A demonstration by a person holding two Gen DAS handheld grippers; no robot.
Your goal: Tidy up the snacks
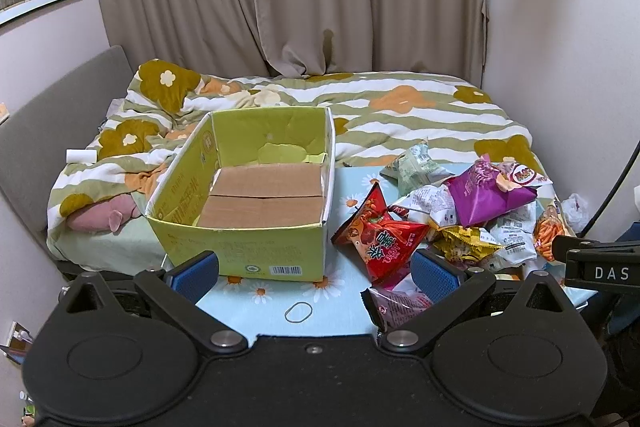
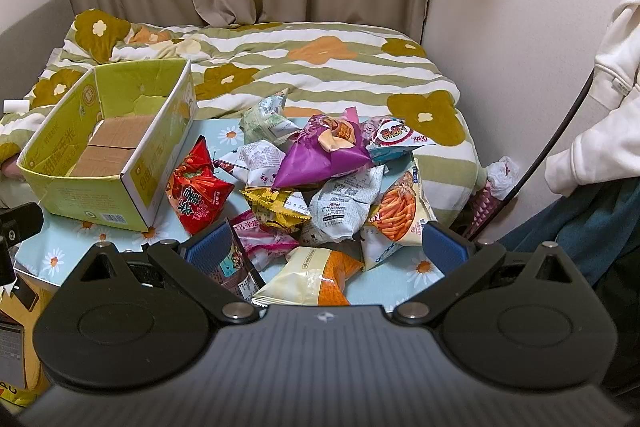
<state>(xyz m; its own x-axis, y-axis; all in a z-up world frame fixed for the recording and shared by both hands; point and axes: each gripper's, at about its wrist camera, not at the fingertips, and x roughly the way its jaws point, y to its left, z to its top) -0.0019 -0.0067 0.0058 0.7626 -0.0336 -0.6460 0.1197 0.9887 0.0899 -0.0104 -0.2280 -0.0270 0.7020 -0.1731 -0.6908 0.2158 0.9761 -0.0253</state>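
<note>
- both grippers, left point(image 1: 315, 273) and right point(image 2: 326, 250), hang spread and empty.
- your crinkly red foil snack bag point(image 2: 198, 193) is light and slippery; pinch its sealed corner.

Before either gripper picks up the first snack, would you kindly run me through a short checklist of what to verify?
1. Green box empty and open on top: ok.
2. Left gripper jaws open, nothing held: ok.
3. Right gripper jaws open, nothing held: ok.
4. Red snack bag lies free at the pile's edge beside the box: ok.
5. Purple bag rests on top of other packets: ok.
6. Rubber band clear of the box: ok.
</note>
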